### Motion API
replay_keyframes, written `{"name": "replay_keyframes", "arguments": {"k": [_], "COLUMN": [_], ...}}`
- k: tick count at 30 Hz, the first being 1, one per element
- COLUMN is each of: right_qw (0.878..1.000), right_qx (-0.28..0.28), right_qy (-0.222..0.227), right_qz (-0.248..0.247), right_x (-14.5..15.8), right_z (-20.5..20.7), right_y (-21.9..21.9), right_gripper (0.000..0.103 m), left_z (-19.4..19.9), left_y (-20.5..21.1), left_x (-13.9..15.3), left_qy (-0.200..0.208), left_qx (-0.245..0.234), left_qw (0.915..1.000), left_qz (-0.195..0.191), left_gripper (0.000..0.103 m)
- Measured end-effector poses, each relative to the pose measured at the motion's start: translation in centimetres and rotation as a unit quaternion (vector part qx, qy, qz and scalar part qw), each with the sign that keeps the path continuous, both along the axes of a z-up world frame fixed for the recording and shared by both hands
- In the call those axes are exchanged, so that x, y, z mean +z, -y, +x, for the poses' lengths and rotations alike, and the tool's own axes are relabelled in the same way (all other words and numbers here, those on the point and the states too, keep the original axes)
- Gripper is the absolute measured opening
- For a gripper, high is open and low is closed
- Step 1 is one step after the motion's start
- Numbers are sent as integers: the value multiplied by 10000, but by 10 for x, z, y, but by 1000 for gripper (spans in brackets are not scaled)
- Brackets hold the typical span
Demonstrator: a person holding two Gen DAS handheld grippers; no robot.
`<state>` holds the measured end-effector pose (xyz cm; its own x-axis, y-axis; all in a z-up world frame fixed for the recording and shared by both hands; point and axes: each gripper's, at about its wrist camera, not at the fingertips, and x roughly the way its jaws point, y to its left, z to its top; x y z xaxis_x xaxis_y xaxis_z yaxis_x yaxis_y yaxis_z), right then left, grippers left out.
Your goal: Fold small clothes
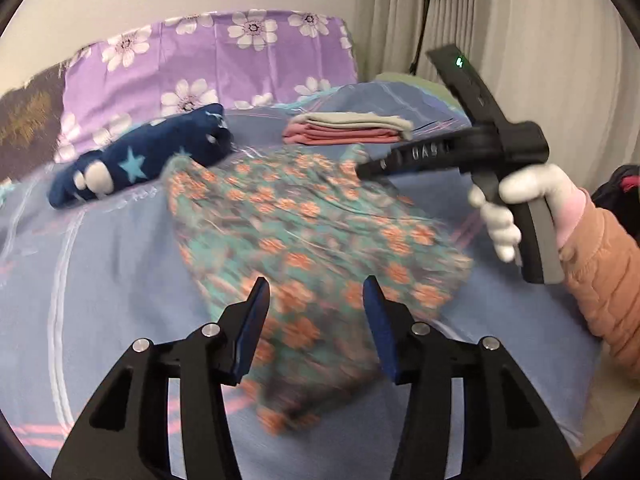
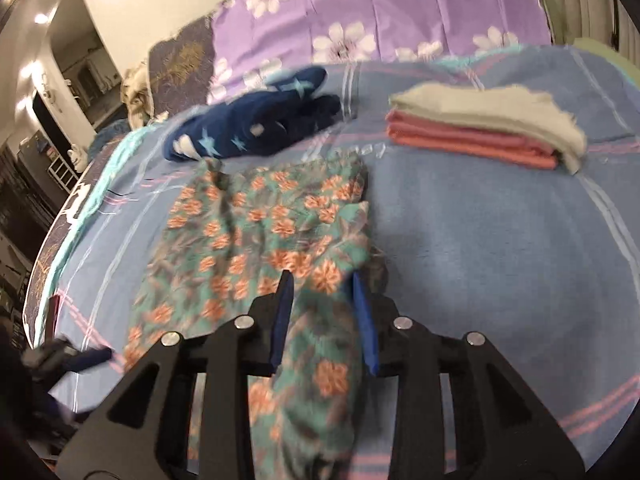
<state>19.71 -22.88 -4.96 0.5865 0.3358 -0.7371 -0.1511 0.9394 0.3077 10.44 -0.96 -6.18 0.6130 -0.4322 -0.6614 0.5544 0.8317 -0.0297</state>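
A small teal garment with orange flowers (image 1: pixel 304 240) lies spread on the blue bedspread; it also shows in the right wrist view (image 2: pixel 256 240). My left gripper (image 1: pixel 316 292) is open above the garment's near part, holding nothing. My right gripper (image 2: pixel 322 284) is open with a raised fold of the garment lying between its fingers; in the left wrist view it (image 1: pixel 362 168) hovers at the garment's far right edge.
A folded stack of pink and grey clothes (image 1: pixel 348 128) sits at the back right, also in the right wrist view (image 2: pixel 484 128). A navy star-print garment (image 1: pixel 140 160) lies crumpled at the back left. A purple floral pillow (image 1: pixel 208 60) is behind. The blue bedspread (image 1: pixel 100 280) surrounds everything.
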Motion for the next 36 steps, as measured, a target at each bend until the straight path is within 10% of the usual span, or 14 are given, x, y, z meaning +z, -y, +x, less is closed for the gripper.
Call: {"name": "replay_keyframes", "arguments": {"k": [7, 13, 22, 25, 29, 33, 36], "right_qw": [9999, 9988, 9978, 9981, 9967, 9960, 9977], "right_qx": [-17, -108, 342, 395, 487, 334, 64], "right_qy": [136, 462, -517, -427, 600, 187, 267], "right_qz": [-27, -145, 235, 206, 251, -801, -625], "right_x": [-23, 19, -11, -10, 29, -7, -18], "right_z": [-7, 13, 126, 131, 104, 123, 121], "right_y": [9, 11, -1, -8, -13, -23, -14], "right_gripper": [13, 33, 47, 7, 6, 8, 19], "left_z": [16, 17, 17, 19, 19, 18, 17], "left_y": [6, 3, 5, 4, 3, 6, 6], "left_x": [-40, -41, -41, -42, -42, -43, -43], "left_qy": [-326, -345, -357, -390, -402, -387, -378], "left_qx": [121, 108, 25, -4, -6, -11, -10], "left_qw": [9988, 9990, 9991, 9991, 9991, 9990, 9991], "left_qz": [359, 271, 240, 183, 156, 204, 208], "left_gripper": [52, 53, 60, 61, 61, 62, 62]}}
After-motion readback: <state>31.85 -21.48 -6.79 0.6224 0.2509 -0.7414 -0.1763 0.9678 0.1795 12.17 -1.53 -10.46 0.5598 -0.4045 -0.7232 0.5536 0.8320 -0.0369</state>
